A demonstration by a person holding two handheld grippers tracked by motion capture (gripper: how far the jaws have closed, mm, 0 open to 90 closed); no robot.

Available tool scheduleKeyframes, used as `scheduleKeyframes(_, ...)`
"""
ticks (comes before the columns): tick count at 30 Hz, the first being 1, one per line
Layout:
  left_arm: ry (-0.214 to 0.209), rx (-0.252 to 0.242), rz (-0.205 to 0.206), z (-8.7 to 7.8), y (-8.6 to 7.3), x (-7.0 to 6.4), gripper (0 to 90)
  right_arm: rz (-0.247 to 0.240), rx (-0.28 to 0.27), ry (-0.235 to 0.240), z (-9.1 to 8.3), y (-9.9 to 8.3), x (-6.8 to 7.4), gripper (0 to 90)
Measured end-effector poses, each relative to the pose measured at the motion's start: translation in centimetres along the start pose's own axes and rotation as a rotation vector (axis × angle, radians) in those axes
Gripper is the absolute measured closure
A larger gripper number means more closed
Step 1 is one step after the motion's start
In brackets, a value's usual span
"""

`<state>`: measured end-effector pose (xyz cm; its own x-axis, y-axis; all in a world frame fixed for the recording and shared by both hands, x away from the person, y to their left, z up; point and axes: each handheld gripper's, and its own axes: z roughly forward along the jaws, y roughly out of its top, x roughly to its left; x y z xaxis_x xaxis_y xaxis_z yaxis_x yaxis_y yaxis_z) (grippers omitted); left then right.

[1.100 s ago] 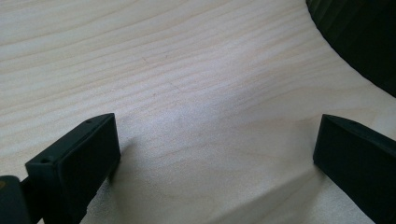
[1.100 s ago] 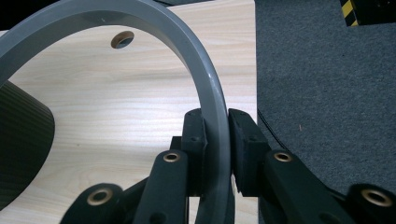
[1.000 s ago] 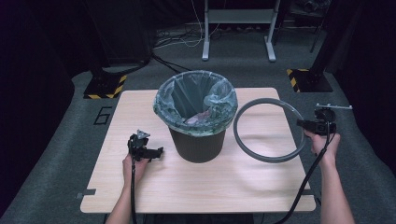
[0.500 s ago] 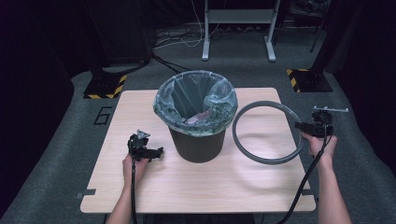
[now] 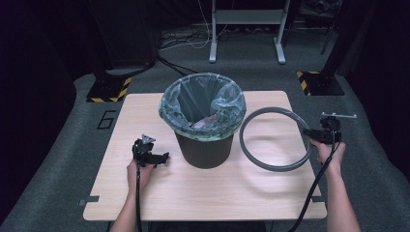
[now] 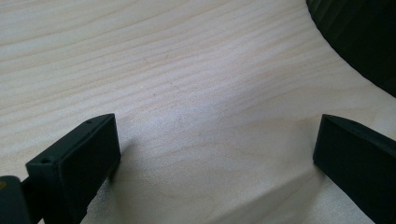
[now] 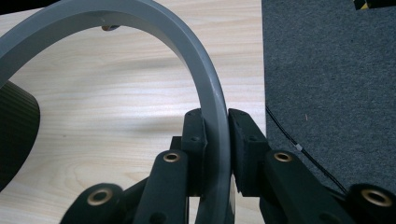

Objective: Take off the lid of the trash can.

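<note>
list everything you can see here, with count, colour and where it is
bin: 1, dark, middle of the table
bin liner: 1, pale green, see-through, folded over the bin's rim
ring: 1, grey, right of the bin, clamped at its right edge
table: 1, light wood, centre
frame legs: 1 set, grey, on the floor behind the table
left gripper: 1, black, jaws apart, low over the table left of the bin
right gripper: 1, black, at the table's right edge, gripping the ring
hands: 2, bottom
</note>
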<state>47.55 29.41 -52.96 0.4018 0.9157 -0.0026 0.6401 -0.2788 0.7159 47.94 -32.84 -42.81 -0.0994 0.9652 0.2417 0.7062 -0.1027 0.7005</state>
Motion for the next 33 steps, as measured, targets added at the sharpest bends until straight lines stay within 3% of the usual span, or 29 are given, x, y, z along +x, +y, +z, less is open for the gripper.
scheduleKeyframes(33, -0.001, -0.001, 0.000, 0.0, 0.0, 0.0, 0.4, 0.009, 0.045, -0.026, 2.4, -1.3, -0.1, 77.2)
